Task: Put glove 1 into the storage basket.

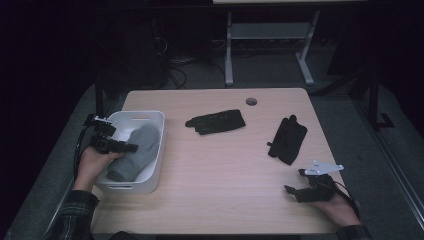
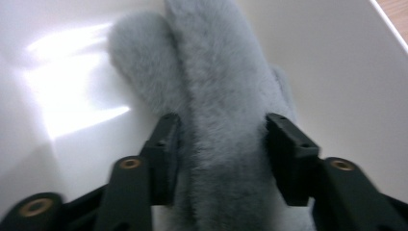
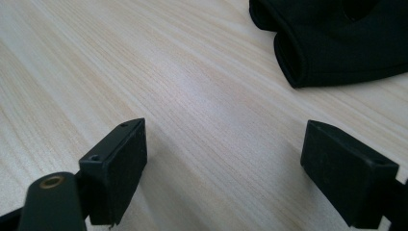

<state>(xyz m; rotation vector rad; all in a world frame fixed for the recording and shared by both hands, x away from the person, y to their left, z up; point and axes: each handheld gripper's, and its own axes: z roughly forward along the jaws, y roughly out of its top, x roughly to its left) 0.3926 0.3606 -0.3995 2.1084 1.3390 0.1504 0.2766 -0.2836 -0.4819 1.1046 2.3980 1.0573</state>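
Grey fuzzy mitten was already down in the white bin at 9 o'clock, left gripper jaws loosened around it, so I'd guess next up was the idle, wide-open right gripper grabbing the black glove at its 12 o'clock.

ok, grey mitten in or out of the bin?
In. The grey mitten lies inside the white bin, between the left gripper's open jaws.

I take this for a lab or test room: a plain light-wood table with a cable hole, grey carpet, a metal desk frame and loose cables in the dark, well beyond my grippers.
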